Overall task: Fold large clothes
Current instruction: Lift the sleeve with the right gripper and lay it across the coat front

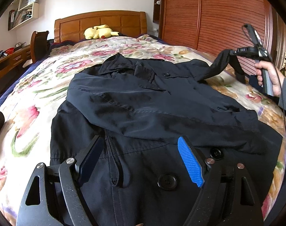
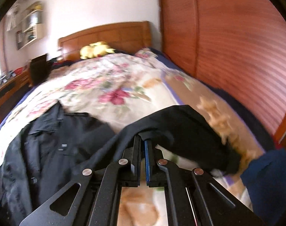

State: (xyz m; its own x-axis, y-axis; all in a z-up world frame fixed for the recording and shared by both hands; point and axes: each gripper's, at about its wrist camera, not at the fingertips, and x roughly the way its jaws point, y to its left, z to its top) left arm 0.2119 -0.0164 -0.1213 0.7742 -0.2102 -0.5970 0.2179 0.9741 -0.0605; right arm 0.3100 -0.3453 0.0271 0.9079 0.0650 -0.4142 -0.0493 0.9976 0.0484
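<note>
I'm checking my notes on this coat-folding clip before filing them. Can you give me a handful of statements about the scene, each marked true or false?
1. The right tongs are shut on the black sleeve, lifted off the bed. True.
2. The left tongs grip the coat's hem. False: they stand open above the black coat, holding nothing.
3. A yellow plush toy lies by the wooden headboard. True.
4. The coat lies on a plain white sheet. False: it lies on a floral bedspread.
5. One sleeve is already folded across the coat's front. True.
</note>
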